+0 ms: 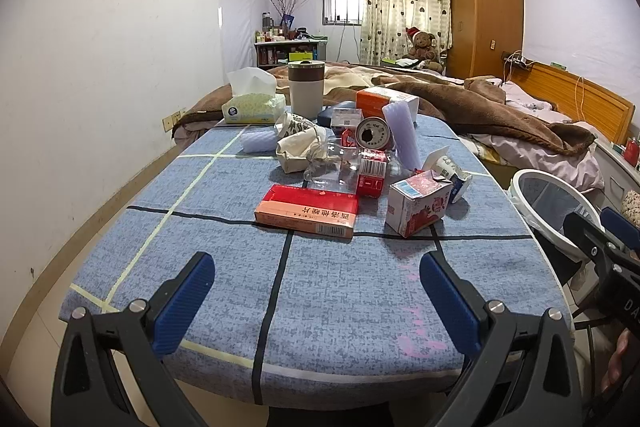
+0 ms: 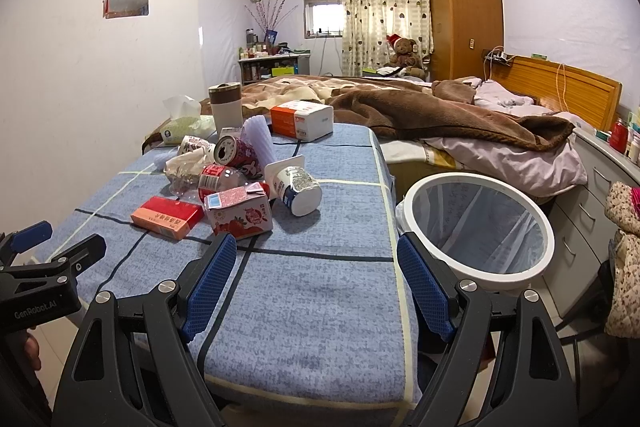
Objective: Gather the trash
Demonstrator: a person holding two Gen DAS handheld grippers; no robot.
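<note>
Both claws spread, nothing held: left claw (image 1: 316, 291) and right claw (image 2: 316, 279) hover over the near end of the bench (image 2: 304, 299). Trash sits mid-bench: red flat box (image 1: 307, 211), pink carton (image 1: 418, 205) just right of it, yogurt cup (image 2: 298, 185) on its side, can (image 1: 374, 135) tipped behind. Lined bin (image 2: 480, 227) stands right of the bench edge.

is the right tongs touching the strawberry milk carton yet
Apart. The right wrist view shows the right tongs open above bare tablecloth, and the strawberry milk carton lies beyond the fingertips.
</note>
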